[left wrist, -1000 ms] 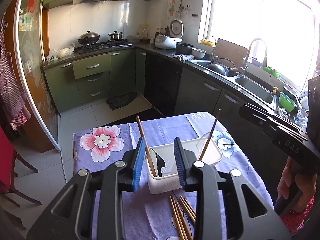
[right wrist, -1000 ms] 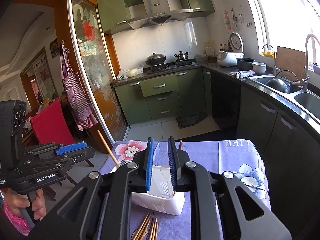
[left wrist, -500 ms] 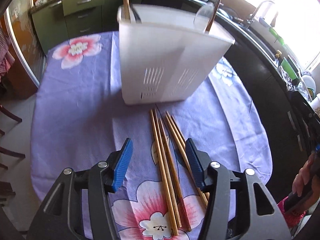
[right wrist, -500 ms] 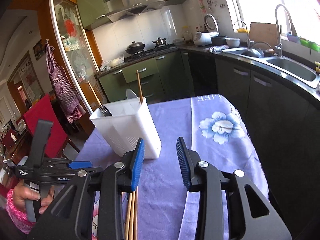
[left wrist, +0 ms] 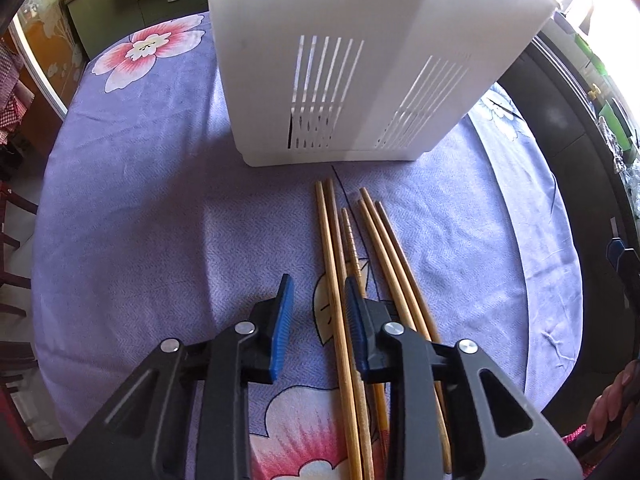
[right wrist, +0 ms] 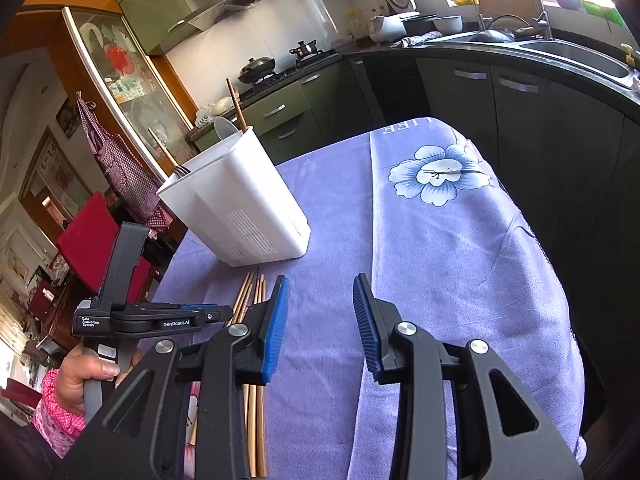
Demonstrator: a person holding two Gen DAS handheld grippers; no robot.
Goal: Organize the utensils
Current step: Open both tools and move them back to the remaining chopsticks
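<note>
Several wooden chopsticks (left wrist: 340, 264) lie side by side on the purple flowered tablecloth, in front of a white utensil holder (left wrist: 360, 60). My left gripper (left wrist: 318, 296) is open, low over the cloth, its jaws around the two leftmost chopsticks without closing on them. In the right wrist view the holder (right wrist: 240, 204) stands upright and holds two chopsticks, a fork and a spoon. The chopstick tips (right wrist: 252, 292) show beside the left gripper (right wrist: 216, 314). My right gripper (right wrist: 320, 296) is open and empty above the cloth, right of the chopsticks.
The table (right wrist: 460, 240) has a rounded edge falling off on the right. Dark kitchen cabinets and a sink (right wrist: 560, 52) run behind it. A red chair (right wrist: 92, 248) stands at the left.
My left gripper has dropped lower and forward onto the chopsticks and its jaws have narrowed around the left pair. My right gripper has tilted down toward the cloth and opened wider.
</note>
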